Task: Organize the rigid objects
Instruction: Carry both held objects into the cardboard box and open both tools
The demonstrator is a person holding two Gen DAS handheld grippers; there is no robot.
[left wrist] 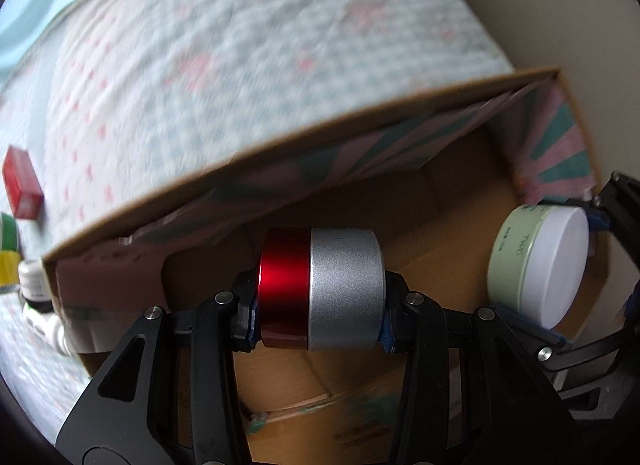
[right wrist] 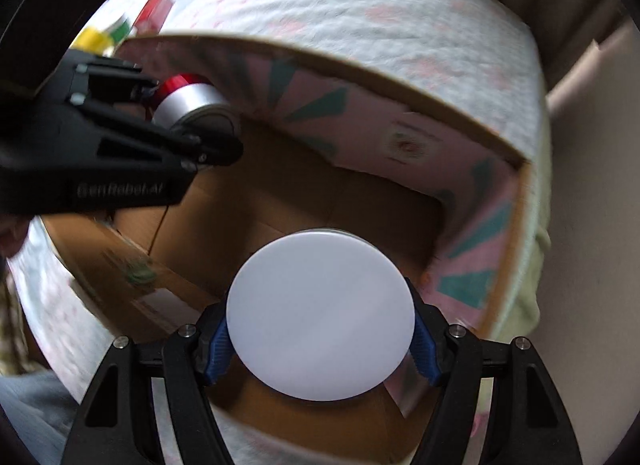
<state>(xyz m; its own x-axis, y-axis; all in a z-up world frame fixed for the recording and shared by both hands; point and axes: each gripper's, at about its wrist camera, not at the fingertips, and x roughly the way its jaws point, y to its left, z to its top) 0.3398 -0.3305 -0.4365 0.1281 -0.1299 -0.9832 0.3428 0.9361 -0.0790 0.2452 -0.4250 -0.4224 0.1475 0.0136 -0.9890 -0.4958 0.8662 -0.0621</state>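
A red and silver jar (left wrist: 320, 289) lies sideways between the pads of my left gripper (left wrist: 318, 305), which is shut on it over the open cardboard box (left wrist: 304, 137). In the right wrist view the same jar (right wrist: 188, 99) and the left gripper (right wrist: 188, 121) hang over the box's far left corner. My right gripper (right wrist: 320, 331) is shut on a pale green jar with a white lid (right wrist: 320, 315), held lid up above the box's brown floor (right wrist: 280, 201). The left wrist view shows that jar (left wrist: 538, 261) at the right, inside the box.
The box sits on a quilted bedspread (left wrist: 200, 57) with pink marks. Left of the box lie a red box (left wrist: 22, 183), green and yellow items (left wrist: 8, 249) and a white bottle (left wrist: 38, 297). The box's inner walls (right wrist: 472, 249) are pink with teal shapes.
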